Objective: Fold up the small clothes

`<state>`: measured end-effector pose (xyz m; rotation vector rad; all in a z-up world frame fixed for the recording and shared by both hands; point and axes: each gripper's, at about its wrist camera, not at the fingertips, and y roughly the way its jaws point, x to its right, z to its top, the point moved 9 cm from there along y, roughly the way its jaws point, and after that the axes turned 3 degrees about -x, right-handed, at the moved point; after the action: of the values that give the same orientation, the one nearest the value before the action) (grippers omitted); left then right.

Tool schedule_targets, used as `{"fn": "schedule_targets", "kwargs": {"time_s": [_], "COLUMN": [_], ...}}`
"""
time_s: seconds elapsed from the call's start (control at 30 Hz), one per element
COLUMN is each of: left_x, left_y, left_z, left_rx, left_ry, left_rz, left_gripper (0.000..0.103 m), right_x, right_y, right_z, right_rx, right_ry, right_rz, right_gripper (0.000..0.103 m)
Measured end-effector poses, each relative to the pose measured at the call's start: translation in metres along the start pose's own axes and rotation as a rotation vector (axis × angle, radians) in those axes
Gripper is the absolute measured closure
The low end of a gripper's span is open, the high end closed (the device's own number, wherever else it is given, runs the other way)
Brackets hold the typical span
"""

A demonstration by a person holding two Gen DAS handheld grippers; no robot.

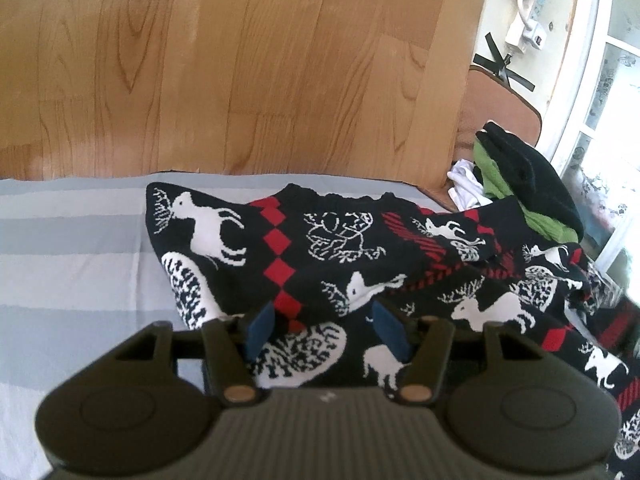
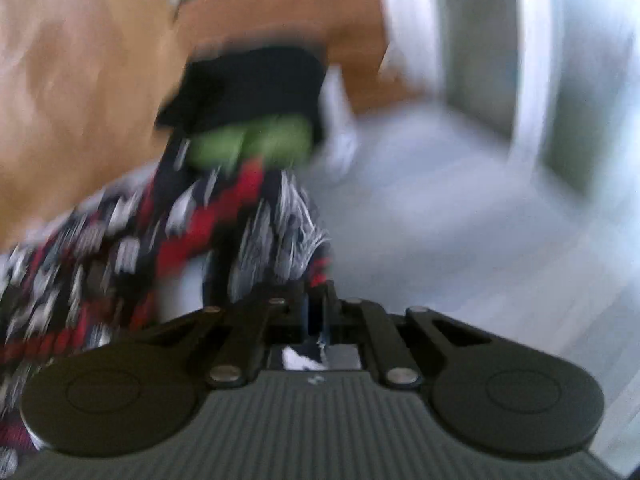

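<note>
Left wrist view first: the left gripper (image 1: pixel 322 330) hangs over a black knitted sweater (image 1: pixel 332 256) patterned with white reindeer and red diamonds, its two blue pads (image 1: pixel 259 330) standing apart with nothing pinched between them, just the fabric lying underneath. The sweater sprawls across a grey striped sheet (image 1: pixel 72 264), one part laid fairly flat toward the left, the rest rumpled and running off to the right. Past its far right end sits a small heap of other clothes, a black garment (image 1: pixel 532 164) on top of a green one (image 1: pixel 494 172), with something white (image 1: pixel 466 186) tucked beside them. Beyond the sheet's edge there is wooden floor (image 1: pixel 240 60), and a brown chair seat (image 1: pixel 500 104) at the right. Over to the right wrist view, heavily blurred: the right gripper (image 2: pixel 316 312) has its jaws drawn together and clamped on a bunched edge of the sweater (image 2: pixel 248 216), which stretches away from the fingers toward the upper left. Behind it the black and green pile (image 2: pixel 256 136) shows again, with the grey sheet (image 2: pixel 460 220) spreading out to the right.
</note>
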<state>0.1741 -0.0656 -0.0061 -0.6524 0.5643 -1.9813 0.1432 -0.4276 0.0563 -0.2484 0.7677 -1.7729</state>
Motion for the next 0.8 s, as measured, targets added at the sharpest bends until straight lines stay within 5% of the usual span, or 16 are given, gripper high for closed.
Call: {"fn": "schedule_targets", "kwargs": {"time_s": [0.1,0.23,0.47,0.6,0.7,0.8], "left_x": [-0.004,-0.014,-0.047,-0.07,-0.079,-0.076], "left_y": [-0.003,-0.011,-0.036,-0.038,-0.036,-0.034], "left_z": [0.002,0.01,0.026,0.027,0.026,0.025], "left_rx": [0.009,0.035,0.106,0.114,0.101,0.091], "left_ry": [-0.014,-0.067,-0.267,-0.356,-0.386,-0.383], "left_rz": [0.004,0.0,-0.067,-0.09,-0.093,-0.113], "left_gripper": [0.047,0.046,0.042,0.042,0.04,0.038], "right_x": [-0.025,-0.113,-0.292,-0.388,-0.405,-0.366], "right_y": [-0.037,-0.053,-0.027,-0.014,-0.038,-0.033], "right_z": [0.071,0.099,0.059,0.008,0.02,0.047], "right_rx": [0.128,0.055,-0.237,-0.418,-0.293,-0.166], "right_ry": [0.0,-0.107,-0.174,-0.26,-0.349,-0.353], "right_rz": [0.057,0.256,0.573,0.745,0.802,0.717], "right_gripper": [0.094,0.094,0.093,0.073,0.073,0.07]}}
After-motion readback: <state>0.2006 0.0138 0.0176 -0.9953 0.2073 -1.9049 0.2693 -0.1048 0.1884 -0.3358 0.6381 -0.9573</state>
